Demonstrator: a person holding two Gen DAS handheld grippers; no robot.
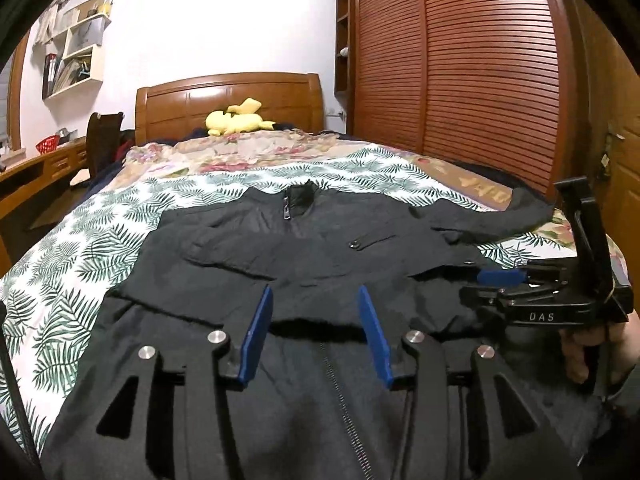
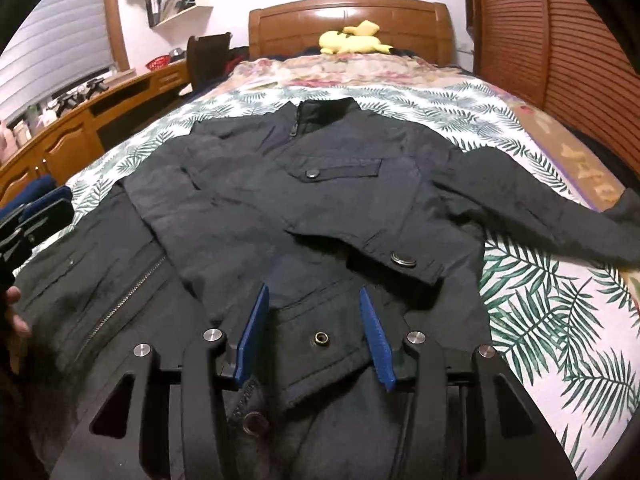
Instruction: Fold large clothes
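Risk I see: the folded sleeve could slide off the slick jacket (image 2: pixel 280 200) if I drag a tong tip across it. Left tongs (image 1: pixel 316 332) released, angled down over the zipper near the bed's foot edge. Right tongs (image 2: pixel 316 332) released above the cuff. Jacket lies mid-bed (image 1: pixel 60 248), collar toward the headboard (image 1: pixel 228 96).
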